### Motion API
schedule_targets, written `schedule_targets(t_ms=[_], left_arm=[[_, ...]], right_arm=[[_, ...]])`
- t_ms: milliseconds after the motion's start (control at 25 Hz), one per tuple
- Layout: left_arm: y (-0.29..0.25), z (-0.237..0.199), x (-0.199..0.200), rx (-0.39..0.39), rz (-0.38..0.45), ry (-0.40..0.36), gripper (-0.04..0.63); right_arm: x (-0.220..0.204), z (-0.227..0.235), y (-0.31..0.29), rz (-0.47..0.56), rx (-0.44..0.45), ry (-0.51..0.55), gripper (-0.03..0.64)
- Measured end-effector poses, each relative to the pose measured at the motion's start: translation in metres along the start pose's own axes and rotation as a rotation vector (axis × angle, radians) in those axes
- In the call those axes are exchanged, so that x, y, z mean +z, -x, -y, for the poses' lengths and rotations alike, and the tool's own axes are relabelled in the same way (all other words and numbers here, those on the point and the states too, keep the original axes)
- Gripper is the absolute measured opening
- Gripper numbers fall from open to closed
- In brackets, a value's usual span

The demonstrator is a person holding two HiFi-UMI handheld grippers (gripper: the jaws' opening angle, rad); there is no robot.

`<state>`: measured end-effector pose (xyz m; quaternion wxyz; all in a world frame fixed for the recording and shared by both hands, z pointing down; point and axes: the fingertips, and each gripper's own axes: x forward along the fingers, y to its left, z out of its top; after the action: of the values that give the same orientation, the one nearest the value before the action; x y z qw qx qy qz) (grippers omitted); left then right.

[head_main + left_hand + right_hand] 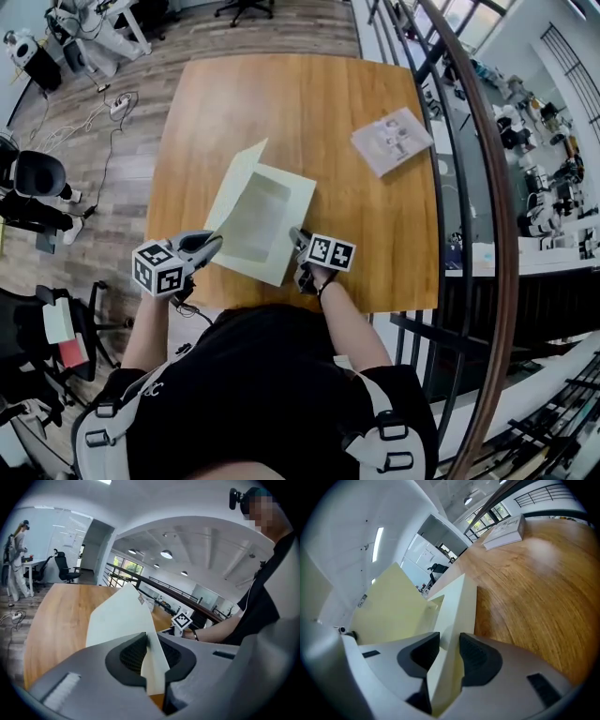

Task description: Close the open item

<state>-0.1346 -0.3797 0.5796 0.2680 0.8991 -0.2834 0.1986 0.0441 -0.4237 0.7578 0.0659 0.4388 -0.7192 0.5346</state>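
A flat pale-yellow box (pixel 261 223) lies open near the front edge of the wooden table (pixel 309 103). Its lid (pixel 234 180) stands up along the left side. My left gripper (pixel 216 242) is shut on the lid's near corner; in the left gripper view the thin lid (pixel 123 616) runs up between the pads of the left gripper (pixel 149 656). My right gripper (pixel 298 236) is at the box's near right corner. In the right gripper view the box's wall (pixel 458 599) sits between the pads of the right gripper (pixel 449 651), which press on it, and the raised lid (pixel 389 606) shows beyond.
A white booklet (pixel 392 141) lies at the table's far right, also visible as the booklet (pixel 506 531). A dark railing (pixel 473 187) runs past the table's right edge. Office chairs (pixel 37 178) and cables are on the floor to the left. A person (pixel 16 559) stands far off.
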Motion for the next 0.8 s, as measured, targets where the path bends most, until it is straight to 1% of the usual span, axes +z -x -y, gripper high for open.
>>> schedule_targets(t_ms=[80,160,280,400,520,640,800], left_arm=[[-0.021,0.013,-0.011,-0.043,-0.059,-0.035,0.034],[-0.042,0.025,-0.024,-0.078,-0.114,-0.055,0.040],[-0.069,0.039,-0.046,-0.112,-0.197,-0.079,0.046],[-0.093,0.045,-0.066,-0.117,-0.271,-0.106,0.049],[-0.114,0.044,-0.084,-0.105,-0.336,-0.121,0.054],[-0.129,0.039,-0.102,-0.087,-0.393,-0.114,0.063],[-0.139,0.037,-0.107,-0.097,-0.393,-0.067,0.072]], right_arm=[[0.000,-0.003,-0.005,0.007,0.010,-0.005,0.138],[0.000,-0.004,-0.007,0.012,0.017,-0.006,0.138],[0.000,-0.005,-0.008,0.023,0.021,-0.014,0.138],[0.001,-0.004,-0.008,0.046,0.035,-0.038,0.135],[0.002,-0.003,-0.008,0.057,0.048,-0.051,0.133],[0.002,-0.004,-0.008,0.042,0.043,-0.053,0.126],[0.002,-0.002,-0.002,0.020,0.042,-0.072,0.101]])
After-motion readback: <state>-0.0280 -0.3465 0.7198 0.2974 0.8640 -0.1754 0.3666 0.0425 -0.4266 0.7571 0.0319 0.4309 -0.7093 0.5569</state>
